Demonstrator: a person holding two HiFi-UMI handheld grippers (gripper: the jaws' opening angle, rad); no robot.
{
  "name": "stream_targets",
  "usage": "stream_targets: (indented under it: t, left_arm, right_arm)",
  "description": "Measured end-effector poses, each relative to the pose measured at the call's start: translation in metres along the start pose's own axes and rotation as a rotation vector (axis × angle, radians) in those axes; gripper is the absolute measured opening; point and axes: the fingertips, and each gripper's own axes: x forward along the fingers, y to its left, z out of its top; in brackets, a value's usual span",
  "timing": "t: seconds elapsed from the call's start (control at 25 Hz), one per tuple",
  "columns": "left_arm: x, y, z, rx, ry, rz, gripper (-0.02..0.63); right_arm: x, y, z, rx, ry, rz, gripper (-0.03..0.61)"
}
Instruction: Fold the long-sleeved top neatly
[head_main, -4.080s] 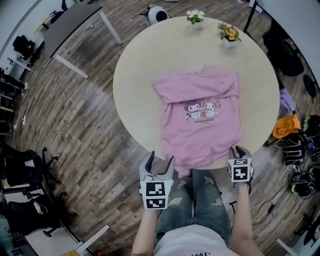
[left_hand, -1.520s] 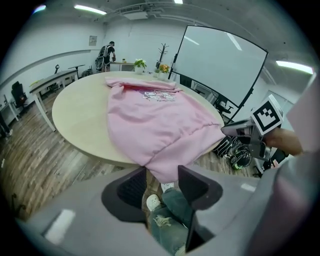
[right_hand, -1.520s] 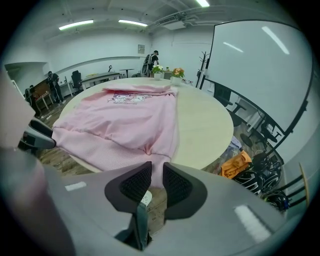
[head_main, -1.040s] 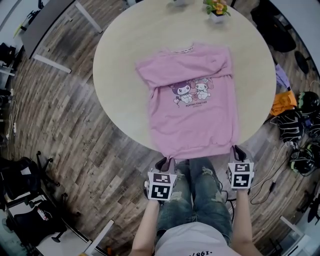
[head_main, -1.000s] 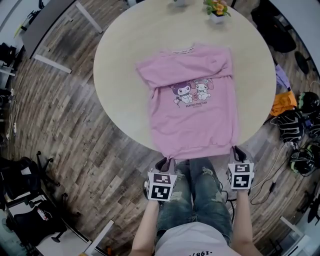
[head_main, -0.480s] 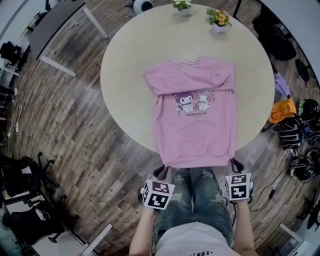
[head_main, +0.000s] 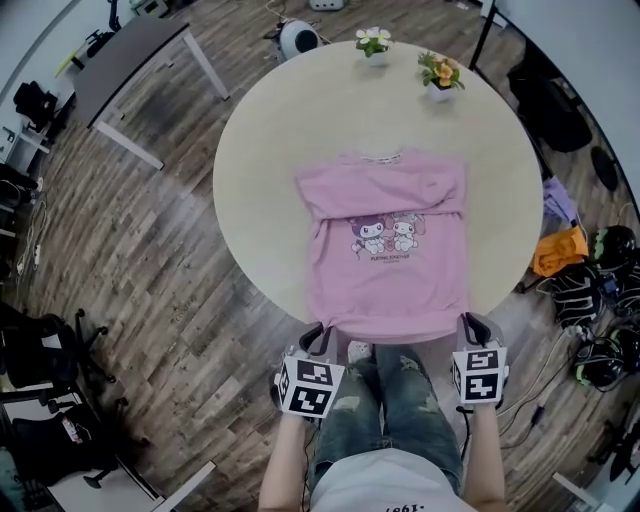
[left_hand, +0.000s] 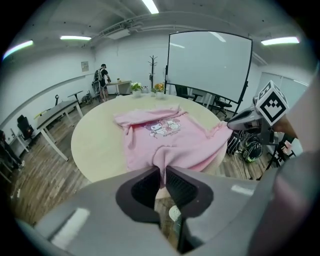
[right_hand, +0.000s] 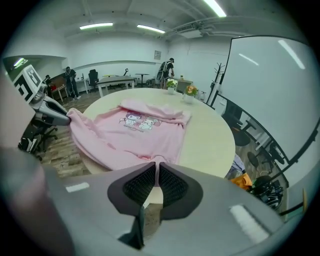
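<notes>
A pink long-sleeved top (head_main: 388, 250) with a cartoon print lies on the round beige table (head_main: 270, 150), sleeves folded in, its hem hanging past the near edge. My left gripper (head_main: 322, 333) is shut on the hem's left corner, and the pink cloth (left_hand: 160, 160) bunches between its jaws. My right gripper (head_main: 467, 322) is shut on the hem's right corner (right_hand: 156, 159). Both grippers hold the hem stretched straight just off the table's near rim, above the person's knees.
Two small flower pots (head_main: 373, 42) (head_main: 440, 75) stand at the table's far edge. A grey desk (head_main: 130, 55) stands at the upper left, office chairs (head_main: 40, 340) at the left. Bags and cables (head_main: 590, 290) lie on the wooden floor at the right.
Both grippers have lifted the hem's corners, so the hem is now taut and straight between them. The camera has shifted and the table sits lower in the head view.
</notes>
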Motion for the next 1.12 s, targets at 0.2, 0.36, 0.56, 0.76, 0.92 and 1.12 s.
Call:
stream_targets:
  t: [0.2, 0.36, 0.56, 0.76, 0.92, 1.12]
  left_arm:
    - [0.003, 0.015, 0.045, 0.009, -0.044, 0.053, 0.04]
    - [0.009, 0.026, 0.075, 0.0, -0.06, 0.088, 0.04]
    - [0.022, 0.04, 0.106, -0.031, -0.066, 0.124, 0.04]
    - [0.04, 0.055, 0.132, -0.034, -0.058, 0.151, 0.041]
    - [0.059, 0.068, 0.152, -0.041, -0.054, 0.166, 0.041]
    - [0.08, 0.086, 0.173, -0.038, -0.029, 0.186, 0.041]
  right_arm:
    - [0.01, -0.022, 0.045, -0.02, -0.062, 0.013, 0.051]
    - [0.022, -0.038, 0.077, -0.036, -0.091, 0.034, 0.051]
    - [0.044, -0.055, 0.113, -0.064, -0.117, 0.07, 0.051]
    - [0.067, -0.069, 0.144, -0.092, -0.127, 0.098, 0.051]
    - [0.089, -0.078, 0.168, -0.109, -0.139, 0.123, 0.051]
    - [0.117, -0.087, 0.192, -0.111, -0.139, 0.154, 0.052]
